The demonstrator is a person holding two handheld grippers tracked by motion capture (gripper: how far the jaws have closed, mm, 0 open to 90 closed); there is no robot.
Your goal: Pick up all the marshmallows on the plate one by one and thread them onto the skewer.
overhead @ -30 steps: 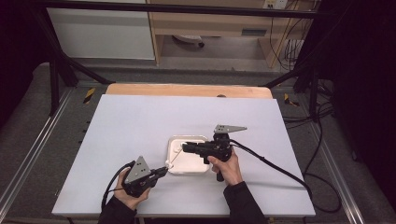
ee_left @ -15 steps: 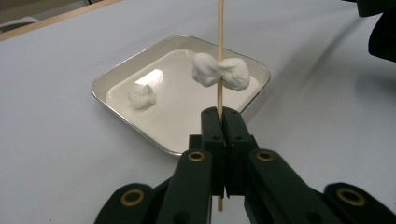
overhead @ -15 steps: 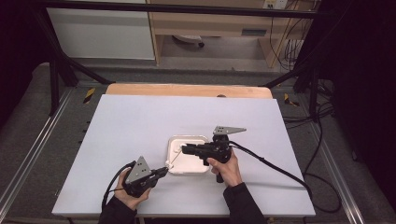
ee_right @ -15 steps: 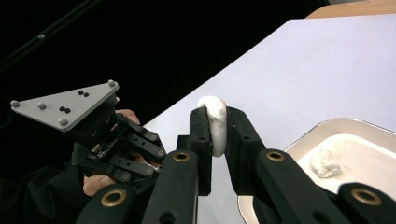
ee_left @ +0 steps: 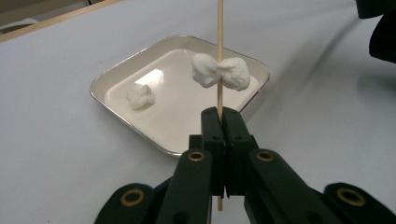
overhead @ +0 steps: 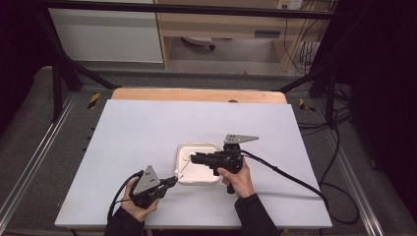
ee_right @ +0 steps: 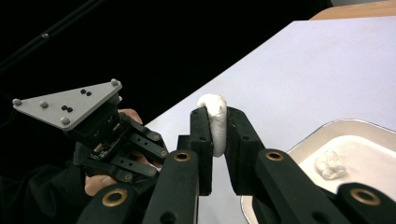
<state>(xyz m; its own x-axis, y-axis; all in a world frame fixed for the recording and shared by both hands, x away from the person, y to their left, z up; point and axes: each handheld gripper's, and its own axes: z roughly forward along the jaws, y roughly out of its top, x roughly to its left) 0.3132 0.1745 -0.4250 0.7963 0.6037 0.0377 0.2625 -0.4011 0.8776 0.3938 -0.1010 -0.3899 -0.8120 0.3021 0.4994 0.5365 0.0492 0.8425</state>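
Observation:
My left gripper point(overhead: 173, 181) point(ee_left: 219, 116) is shut on a thin wooden skewer point(overhead: 182, 169) point(ee_left: 220, 28) that points away from it over a white square tray point(overhead: 196, 146) point(ee_left: 177, 109). A white marshmallow point(ee_left: 233, 74) is spiked on the skewer a little beyond the jaws. My right gripper point(overhead: 193, 158) point(ee_right: 214, 114) hovers over the tray, pointing left, shut on a second marshmallow point(ee_right: 212, 103) near the skewer's far end. One loose marshmallow point(ee_left: 140, 95) point(ee_right: 330, 165) lies in the tray.
The tray sits on a white table top point(overhead: 147, 128) with a wooden strip point(overhead: 196, 94) along its far edge. A black cable point(overhead: 290, 177) trails right from the right gripper. Dark floor and metal frame rails surround the table.

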